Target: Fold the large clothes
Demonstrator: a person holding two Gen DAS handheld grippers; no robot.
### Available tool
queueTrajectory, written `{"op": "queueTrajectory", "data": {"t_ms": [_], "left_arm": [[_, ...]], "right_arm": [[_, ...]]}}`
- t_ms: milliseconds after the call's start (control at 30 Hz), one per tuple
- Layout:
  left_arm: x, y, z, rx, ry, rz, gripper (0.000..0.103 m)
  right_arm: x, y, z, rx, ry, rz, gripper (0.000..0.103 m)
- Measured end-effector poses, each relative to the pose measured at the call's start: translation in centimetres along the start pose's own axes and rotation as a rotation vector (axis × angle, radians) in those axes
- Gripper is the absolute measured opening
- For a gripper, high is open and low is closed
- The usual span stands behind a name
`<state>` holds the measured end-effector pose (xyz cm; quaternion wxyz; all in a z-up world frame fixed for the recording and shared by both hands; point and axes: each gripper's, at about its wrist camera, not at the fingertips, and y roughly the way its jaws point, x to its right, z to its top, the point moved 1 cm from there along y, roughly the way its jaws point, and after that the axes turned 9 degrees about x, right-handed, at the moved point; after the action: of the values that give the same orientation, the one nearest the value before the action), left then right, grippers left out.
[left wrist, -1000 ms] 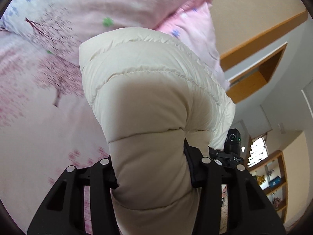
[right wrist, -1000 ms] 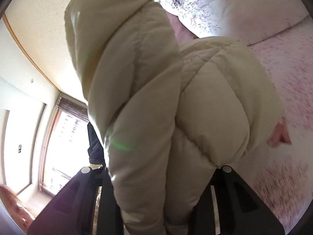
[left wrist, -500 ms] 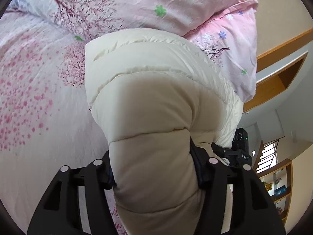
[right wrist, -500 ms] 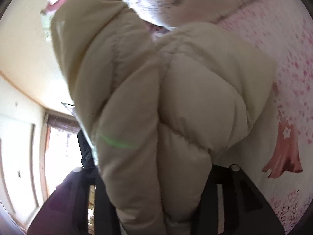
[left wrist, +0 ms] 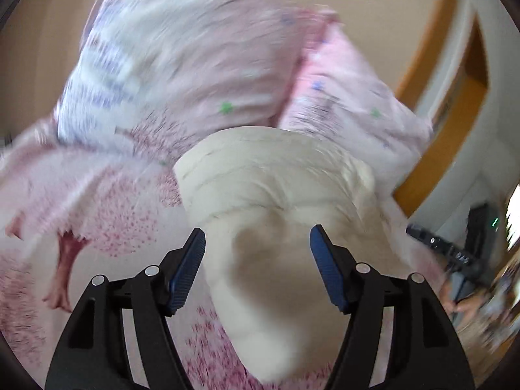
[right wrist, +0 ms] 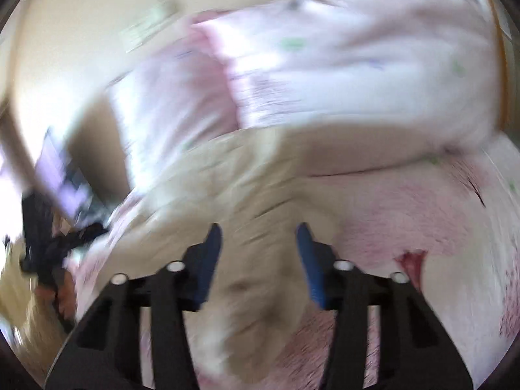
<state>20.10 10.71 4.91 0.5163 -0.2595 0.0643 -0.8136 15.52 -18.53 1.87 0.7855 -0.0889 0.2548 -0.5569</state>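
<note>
Bed with pink blossom-print cover fills both views; heavy motion blur, worst in the right wrist view. Two pink pillows lie at the far end against a beige wall. Cream puffer jacket lies bunched on the cover just near of the pillows, one padded fold running back between each tool's fingers. Left gripper: jaws opening, blue pads clear of the fold on both sides. Right gripper: jaws closing, fold between them, pads apparently not yet pressing it; blur limits certainty.
</note>
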Motion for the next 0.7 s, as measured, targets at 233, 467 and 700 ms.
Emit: {"op": "queueTrajectory", "data": {"t_ms": [233, 467, 700], "left_arm": [[5.2, 0.3, -3.4, -0.084, 0.188, -0.055, 0.067], [5.6, 3.6, -5.7, -0.205, 0.233, -0.042, 0.067], [5.3, 4.8, -6.4, -0.240, 0.218, -0.031, 0.067]], "right_arm": [[-3.2, 2.6, -2.9, -0.130, -0.134, 0.009, 0.021], [-1.3, 5.6, -5.5, -0.243, -0.069, -0.056, 0.014], [1.9, 4.8, -1.1, -0.189, 0.174, 0.074, 0.048]]}}
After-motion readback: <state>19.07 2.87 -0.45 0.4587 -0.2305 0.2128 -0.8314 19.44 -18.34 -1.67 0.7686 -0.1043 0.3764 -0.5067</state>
